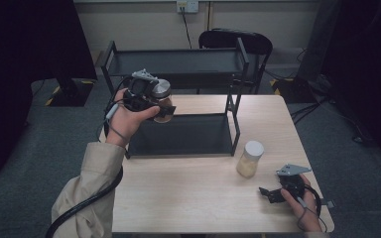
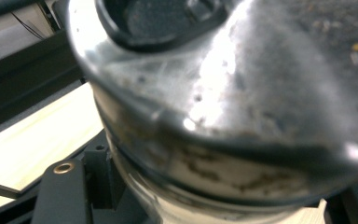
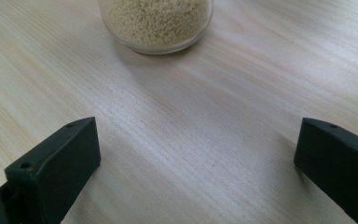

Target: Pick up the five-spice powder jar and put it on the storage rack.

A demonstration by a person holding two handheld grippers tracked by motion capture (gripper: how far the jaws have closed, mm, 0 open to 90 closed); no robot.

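Grey carpet and a black chair surround our pale wooden counter (image 1: pixel 188 198), where a black two-tier rack (image 1: pixel 178 99) stands toward 12 o'clock. Our left gripper (image 1: pixel 159 106) clamps a brown jar (image 1: pixel 162 101) with a silver lid, lifted at about 10 o'clock beside the rack's lower shelf, so it clears the frame and can go onto a shelf. In the left gripper view the lid (image 2: pixel 261 84) looms close and blurred. Our right gripper (image 1: pixel 268 194) rests at 4 o'clock, jaws wide and empty, aimed at the grain jar (image 1: pixel 250 158) just ahead at 2 o'clock, likely next.
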